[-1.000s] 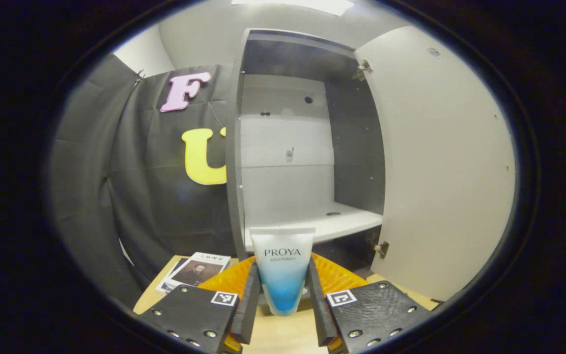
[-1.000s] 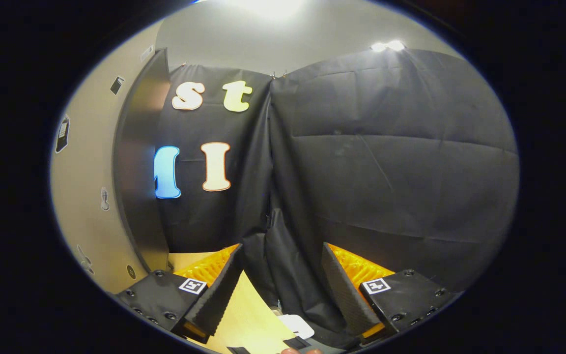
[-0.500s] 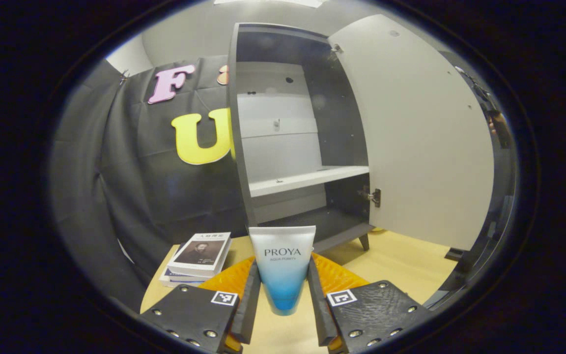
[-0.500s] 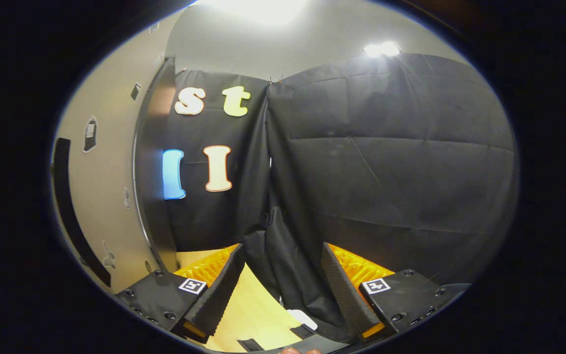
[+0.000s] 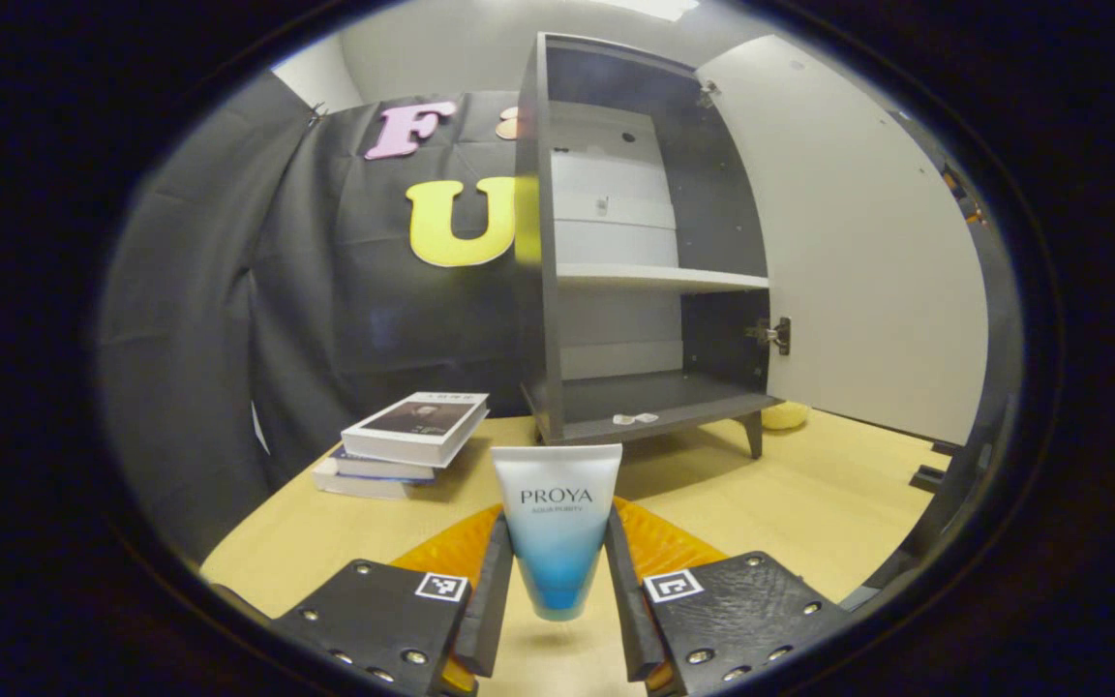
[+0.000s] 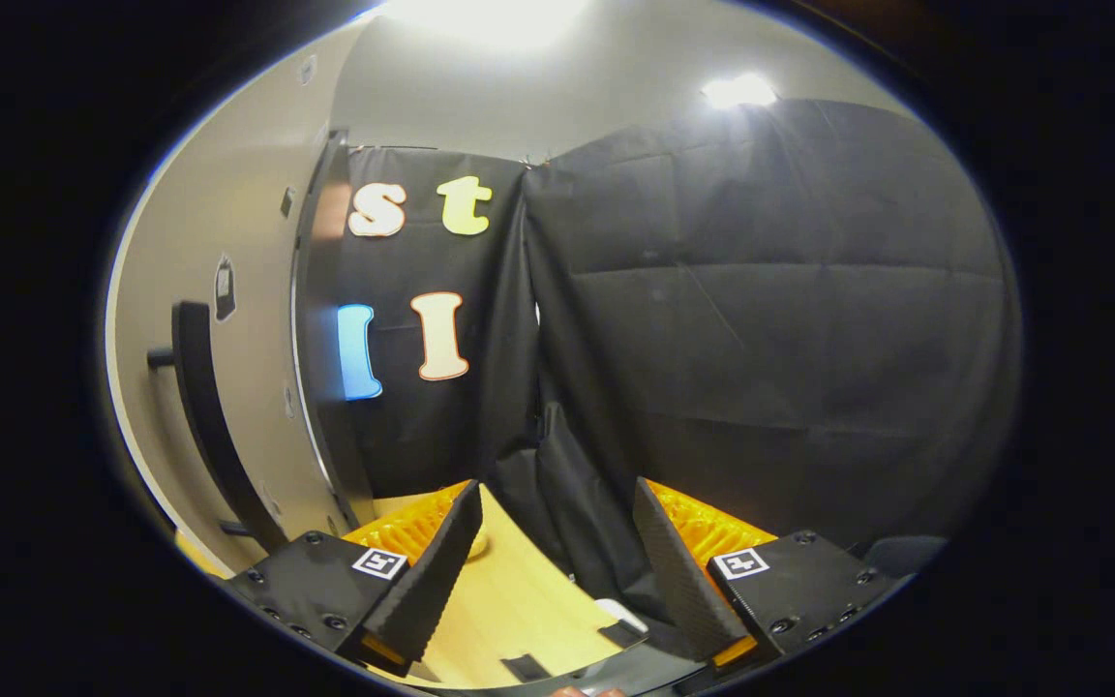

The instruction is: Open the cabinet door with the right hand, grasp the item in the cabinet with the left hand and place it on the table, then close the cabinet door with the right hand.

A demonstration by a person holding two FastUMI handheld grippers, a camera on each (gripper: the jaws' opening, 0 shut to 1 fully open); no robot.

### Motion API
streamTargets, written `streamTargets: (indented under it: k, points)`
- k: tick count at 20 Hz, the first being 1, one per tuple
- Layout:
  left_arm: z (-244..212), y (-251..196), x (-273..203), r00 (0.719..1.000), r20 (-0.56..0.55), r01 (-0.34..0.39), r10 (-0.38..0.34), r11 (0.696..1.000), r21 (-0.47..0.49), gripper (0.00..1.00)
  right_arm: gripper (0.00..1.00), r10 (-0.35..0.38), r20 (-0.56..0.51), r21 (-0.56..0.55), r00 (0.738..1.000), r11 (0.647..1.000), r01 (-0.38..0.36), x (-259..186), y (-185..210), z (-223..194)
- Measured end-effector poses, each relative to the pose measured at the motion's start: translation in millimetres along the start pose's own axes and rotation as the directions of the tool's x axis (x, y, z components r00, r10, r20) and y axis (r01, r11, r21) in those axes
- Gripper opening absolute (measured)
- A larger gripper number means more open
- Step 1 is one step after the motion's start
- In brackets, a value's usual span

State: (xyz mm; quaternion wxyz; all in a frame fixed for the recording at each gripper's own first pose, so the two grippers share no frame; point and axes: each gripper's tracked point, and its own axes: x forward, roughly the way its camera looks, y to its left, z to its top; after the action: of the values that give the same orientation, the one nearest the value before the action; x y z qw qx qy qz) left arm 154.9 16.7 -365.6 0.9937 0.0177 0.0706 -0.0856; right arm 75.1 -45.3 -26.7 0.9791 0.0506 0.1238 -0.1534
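Observation:
My left gripper [image 5: 557, 581] is shut on a white-and-blue tube [image 5: 556, 528], held upright above the wooden table [image 5: 790, 503]. Ahead in the left gripper view stands the dark cabinet [image 5: 616, 252], its pale door [image 5: 867, 252] swung wide open to the right and its white shelf [image 5: 664, 279] bare. In the right gripper view my right gripper [image 6: 557, 571] is open with nothing between its fingers. The cabinet door's outer face [image 6: 219, 348] with its dark bar handle [image 6: 204, 407] lies to that gripper's left.
A stack of books [image 5: 407, 440] lies on the table left of the cabinet. A small yellow object [image 5: 790, 414] sits behind the cabinet's leg. Small white bits [image 5: 635, 418] lie on the cabinet floor. A table edge [image 6: 519, 620] runs below the right gripper.
The left gripper has drawn back from the cabinet and dropped lower with the tube, bringing much more of the table into sight. The right gripper shifted a little, bringing the door handle into sight.

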Motion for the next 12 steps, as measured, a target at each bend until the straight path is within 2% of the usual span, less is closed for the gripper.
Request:
streamTargets:
  k: [2, 3, 5, 7, 12]
  points:
    - [-20.2, 2.9, -2.8, 1.0, 0.005, -0.006, 0.006, 1.0, -0.013, 0.51, 0.93, -0.008, 0.002, 0.073, 1.0, 0.997, 0.008, -4.7, 1.3, 3.9]
    - [-29.0, 6.6, -4.8, 1.0, 0.005, -0.015, 0.015, 1.0, -0.018, 0.51, 0.98, -0.028, -0.003, 0.083, 1.0, 0.996, 0.028, -6.6, -4.0, 2.5]
    - [-45.1, 14.7, -7.9, 0.999, 0.002, -0.04, 0.04, 0.998, -0.04, 0.51, 1.0, -0.059, 0.0, 0.076, 0.998, 0.995, 0.059, -15.0, -13.5, 0.8]
    - [-53.2, 21.5, -8.0, 0.998, 0.01, -0.063, 0.063, 0.997, -0.043, 0.52, 0.92, -0.089, 0.007, 0.05, 0.996, 0.995, 0.088, -20.0, -20.3, 0.9]
    - [-58.3, 28.8, -9.0, 0.995, 0.052, -0.087, 0.09, 0.995, -0.058, 0.5, 0.92, -0.089, -0.007, 0.009, 0.996, 0.996, 0.089, -22.5, -9.0, -5.7]
